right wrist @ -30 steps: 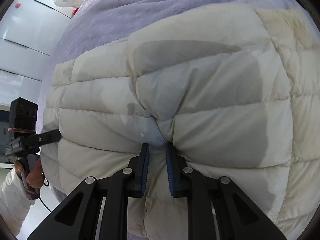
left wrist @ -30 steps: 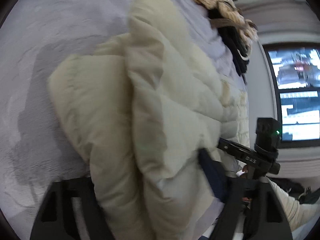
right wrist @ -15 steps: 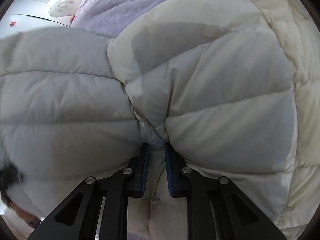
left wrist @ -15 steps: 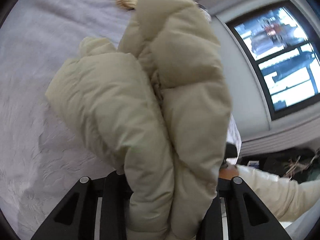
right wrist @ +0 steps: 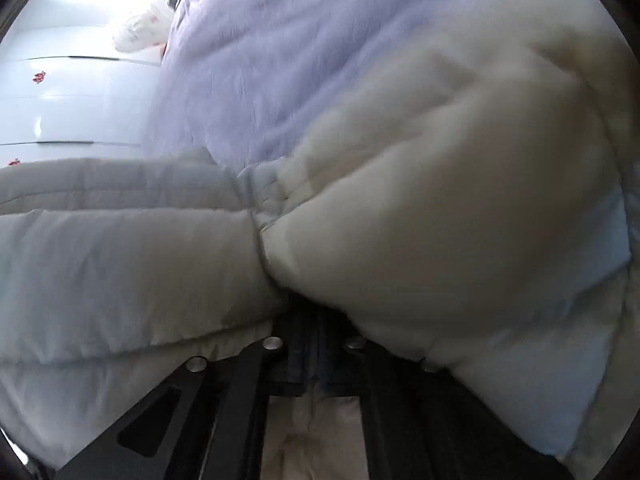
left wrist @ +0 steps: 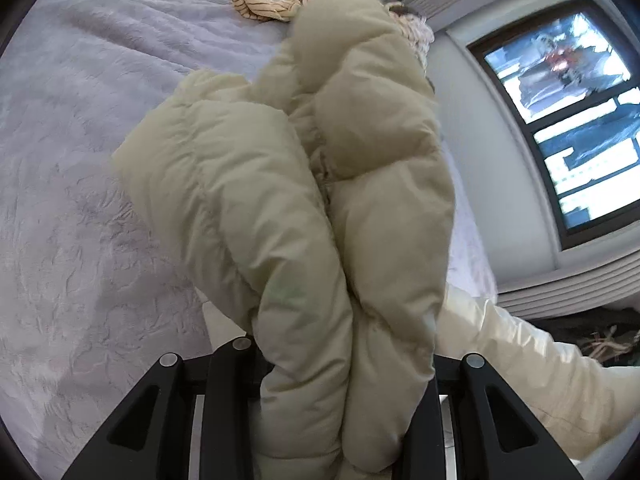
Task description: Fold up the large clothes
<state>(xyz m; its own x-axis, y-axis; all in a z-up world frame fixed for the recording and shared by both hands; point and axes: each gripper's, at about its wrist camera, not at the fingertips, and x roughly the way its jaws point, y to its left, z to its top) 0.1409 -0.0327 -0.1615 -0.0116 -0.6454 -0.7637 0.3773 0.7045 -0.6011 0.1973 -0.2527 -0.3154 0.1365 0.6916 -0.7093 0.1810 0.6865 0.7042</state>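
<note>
Left gripper (left wrist: 344, 412) clamps the puffy jacket (left wrist: 304, 200), which runs toward the frame's top; right gripper (right wrist: 316, 344) is pinched shut on its fabric.

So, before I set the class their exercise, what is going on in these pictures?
A person is folding a cream puffer jacket on a bed with a lilac blanket, working a handheld gripper in each hand. The left gripper is clamped on a thick bunch of the jacket. The right gripper is shut with its tips buried in the padding. A striped garment lies further up the bed, and a window is on the right.
</note>
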